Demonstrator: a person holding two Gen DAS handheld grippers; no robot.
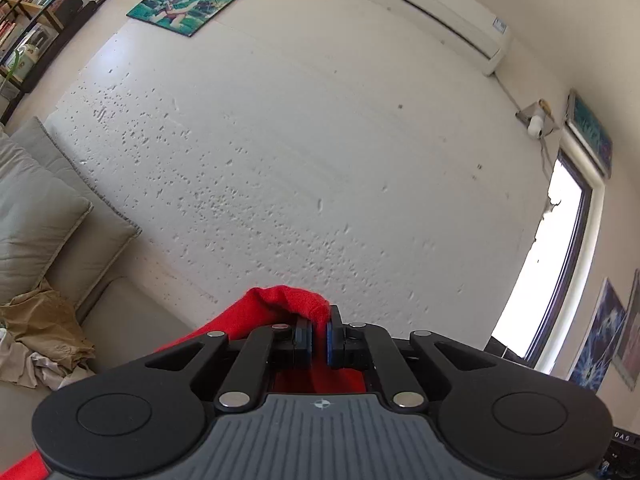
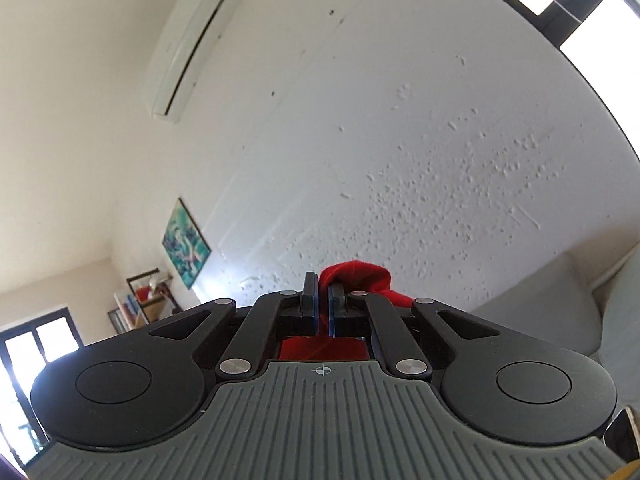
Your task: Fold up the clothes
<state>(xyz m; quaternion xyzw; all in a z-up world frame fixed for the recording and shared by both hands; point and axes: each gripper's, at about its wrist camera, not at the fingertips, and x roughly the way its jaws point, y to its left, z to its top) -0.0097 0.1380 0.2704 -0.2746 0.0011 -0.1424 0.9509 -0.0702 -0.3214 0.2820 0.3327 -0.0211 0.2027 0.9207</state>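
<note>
A red garment (image 1: 280, 304) is pinched in my left gripper (image 1: 319, 334), whose jaws are shut on a bunched fold that pokes out past the fingertips and hangs down to the left. In the right wrist view the same red garment (image 2: 360, 278) is clamped in my right gripper (image 2: 323, 304), with a red fold bulging over the right finger. Both grippers are held high and point at a white wall. Most of the garment hangs below both cameras and is hidden.
A grey sofa (image 1: 132, 320) with grey cushions (image 1: 36, 216) stands at the left, with a pile of tan and pale clothes (image 1: 44, 332) on it. On the wall hang an air conditioner (image 1: 432, 12) and a picture (image 1: 188, 0). A bright window (image 1: 548, 264) is at the right.
</note>
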